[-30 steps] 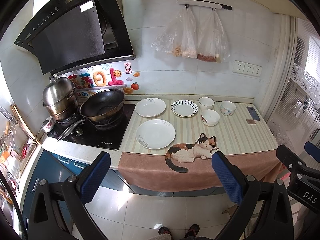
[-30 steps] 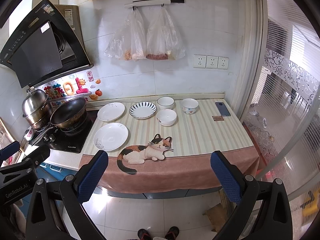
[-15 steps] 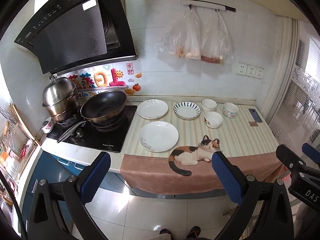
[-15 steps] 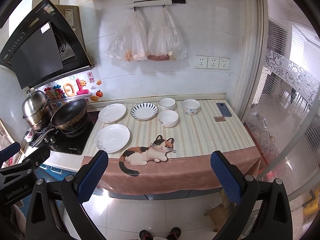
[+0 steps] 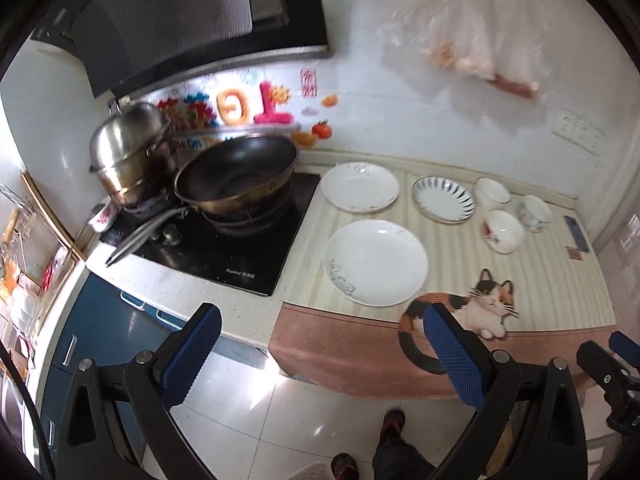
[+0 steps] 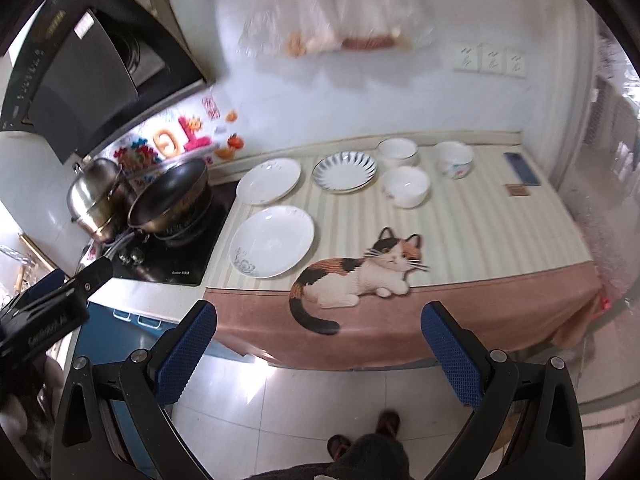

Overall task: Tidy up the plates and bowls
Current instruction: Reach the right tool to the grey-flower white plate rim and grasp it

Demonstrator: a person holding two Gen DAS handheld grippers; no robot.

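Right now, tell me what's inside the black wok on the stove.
The wok looks empty: only its dark inner surface shows. The near rim hides part of the bottom, and the picture is blurred, so small residue cannot be ruled out.

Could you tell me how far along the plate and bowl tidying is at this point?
Nothing looks done: three plates, such as the near plate, and three bowls, such as the front bowl, lie apart, unstacked. Nothing is in hand: left gripper and right gripper are open, short of the counter. All the stacking is left.
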